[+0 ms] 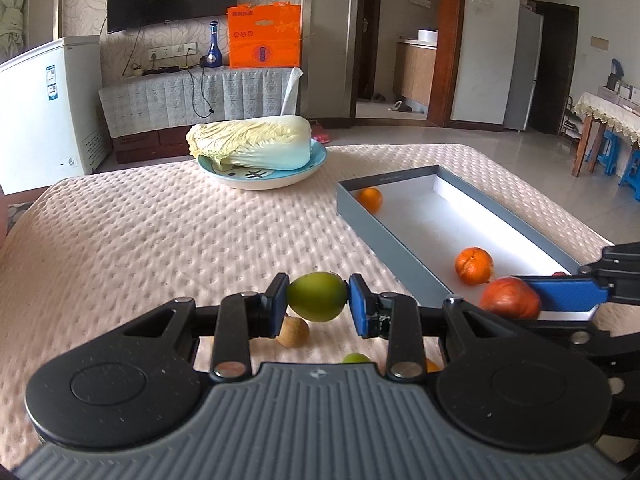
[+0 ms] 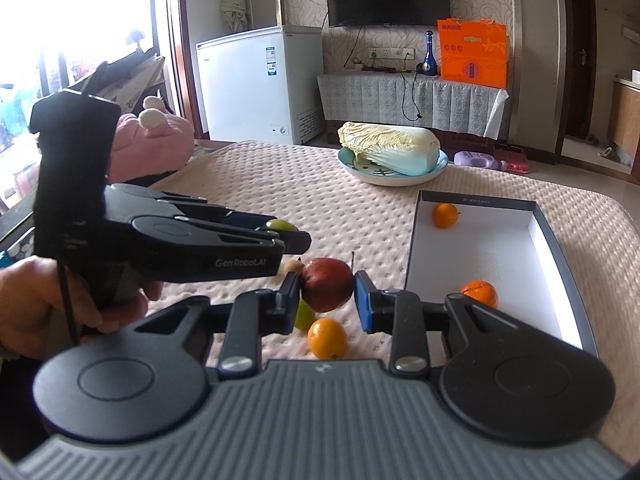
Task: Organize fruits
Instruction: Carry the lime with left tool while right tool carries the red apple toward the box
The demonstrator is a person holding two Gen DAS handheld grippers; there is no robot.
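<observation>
Your red apple (image 2: 327, 285) is clamped between the pads of the right gripper (image 2: 327, 295), lifted clear of the quilted surface (image 2: 248, 184), and the box (image 2: 556, 240) it looks bound for lies just to its right, its near left wall close beside the gripper. The box's long axis runs away from you, so you would carry the apple sideways over that long wall rather than over a short end. Two oranges already sit inside: one orange (image 2: 445, 215) at the far end, another (image 2: 480, 293) near you, with bare white floor between them.

Your green fruit (image 1: 317, 297) is pinched in the left gripper (image 1: 318, 300), also off the surface, further left of the box than the apple. By my reading the right hand is the nearer one and should go first, or the two grippers will crowd at the wall.

Still loose below: a small brown fruit (image 1: 293, 332), a green one (image 1: 356, 358) and an orange one (image 2: 327, 338).
</observation>
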